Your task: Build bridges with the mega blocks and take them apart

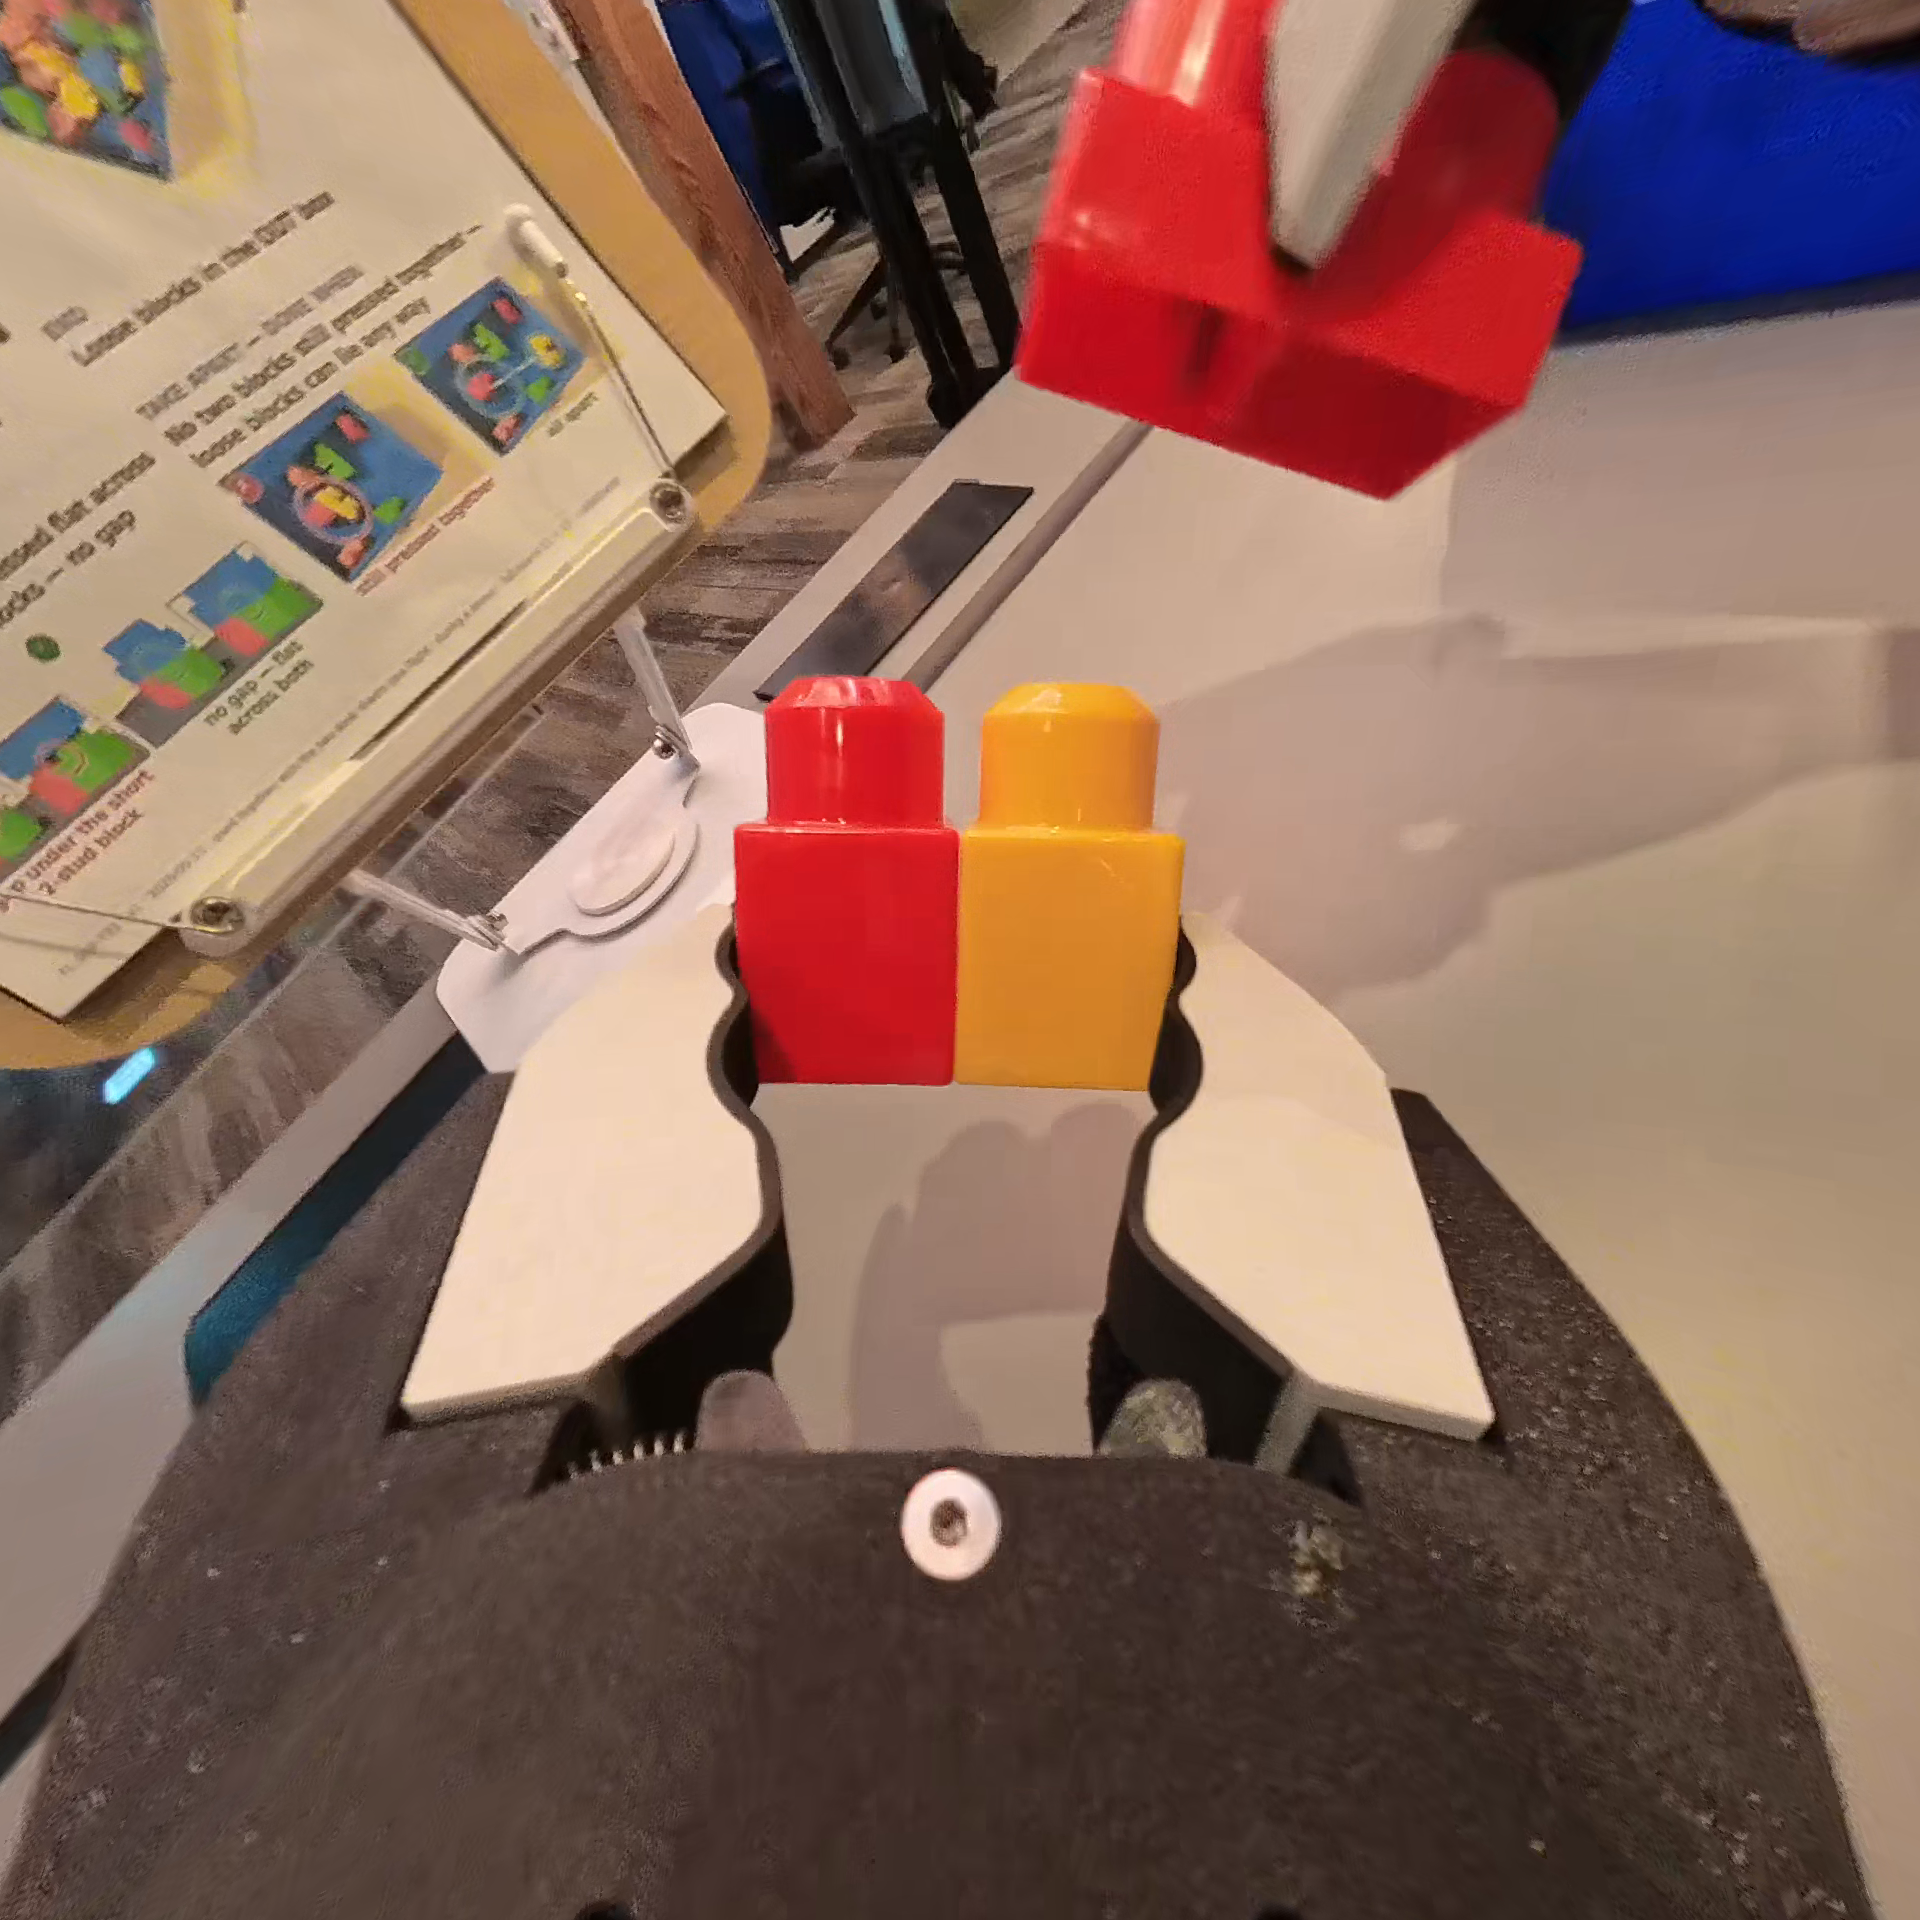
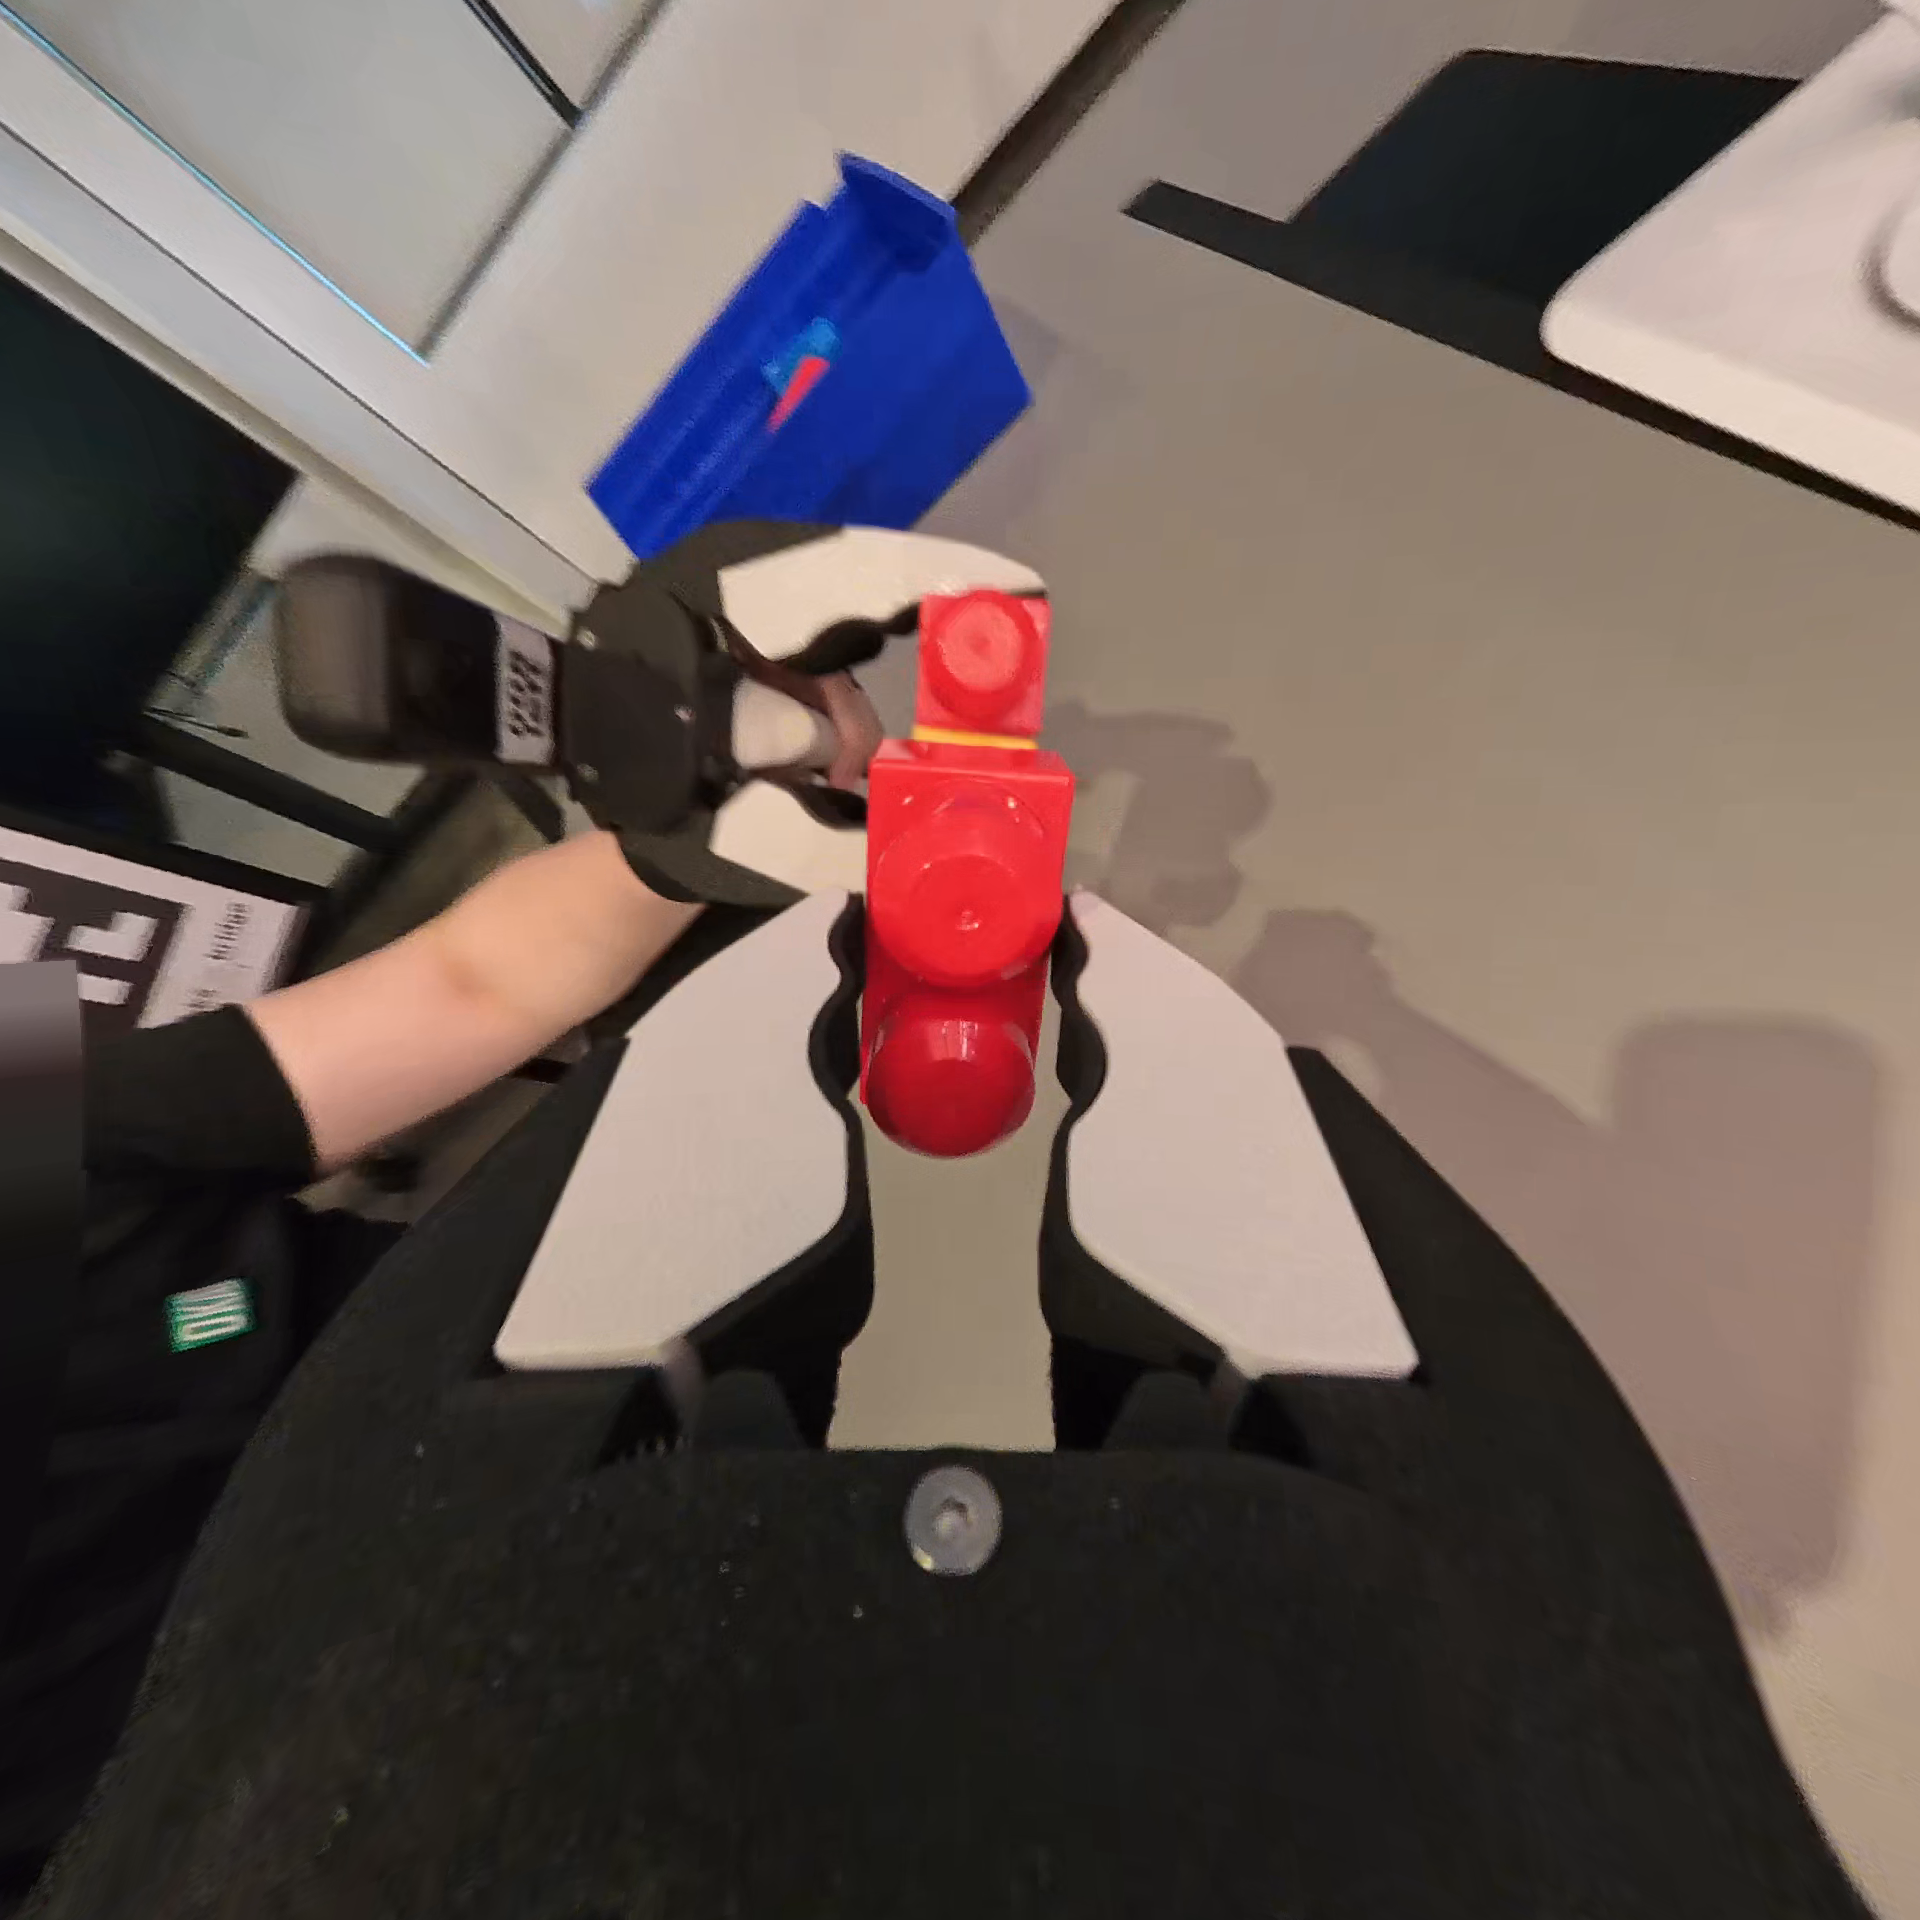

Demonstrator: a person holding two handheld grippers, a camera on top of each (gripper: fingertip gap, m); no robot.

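My left gripper (image 1: 956, 997) is shut on two one-stud blocks held side by side, studs up: a red one (image 1: 847, 935) on the left and a yellow one (image 1: 1065, 945) on the right. My right gripper (image 2: 956, 935) is shut on a red two-stud block (image 2: 961, 904) and holds it in the air above and to the right of the pair (image 1: 1278, 312). In the right wrist view the small red block (image 2: 982, 655) and a sliver of the yellow one (image 2: 971, 738) show just beyond the two-stud block, held by the left gripper (image 2: 935, 707).
A blue bin (image 2: 821, 364) stands on the white table (image 1: 1558, 831) behind the blocks. An instruction sheet on a stand (image 1: 312, 416) is at the left, with its white base (image 1: 613, 883) near the table edge. A person's forearm (image 2: 447, 987) reaches in from the left.
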